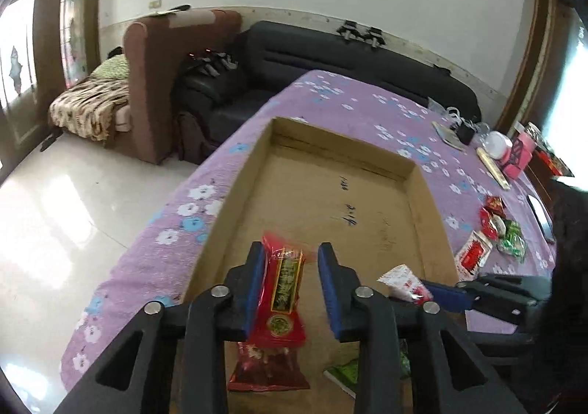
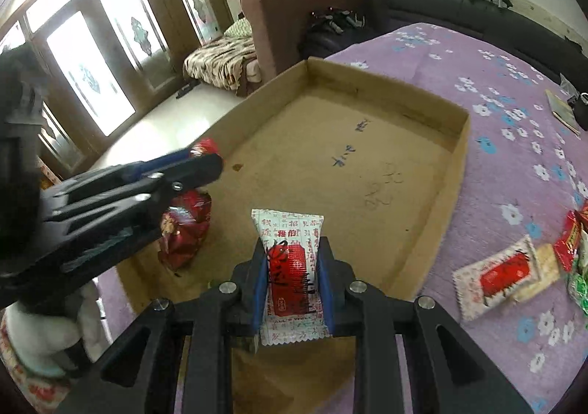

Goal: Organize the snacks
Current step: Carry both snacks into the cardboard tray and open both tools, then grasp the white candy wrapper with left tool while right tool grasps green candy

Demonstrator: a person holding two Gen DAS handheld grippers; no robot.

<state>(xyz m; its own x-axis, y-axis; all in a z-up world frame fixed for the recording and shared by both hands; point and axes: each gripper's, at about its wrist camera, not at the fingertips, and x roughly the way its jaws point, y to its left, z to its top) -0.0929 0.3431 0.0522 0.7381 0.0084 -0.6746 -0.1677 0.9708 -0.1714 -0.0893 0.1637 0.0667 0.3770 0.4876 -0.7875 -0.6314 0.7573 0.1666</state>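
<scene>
cardboard tray (image 2: 461,156), red packets (image 1: 268,370) inside, loose snacks (image 2: 492,276) beside

Green packet (image 1: 345,375) half hidden behind left claw (image 1: 290,289); packet print unreadable.

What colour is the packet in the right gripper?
White packet with a red label; clearest in the right wrist view.

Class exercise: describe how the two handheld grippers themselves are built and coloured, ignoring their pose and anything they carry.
Both the left gripper and the right gripper share one design: matte black plastic linkage arms with triangular cut-outs, joined by round silver pivot bolts. Each ends in two flat fingers faced with blue pads. No cables or printed markings are visible on them.
</scene>
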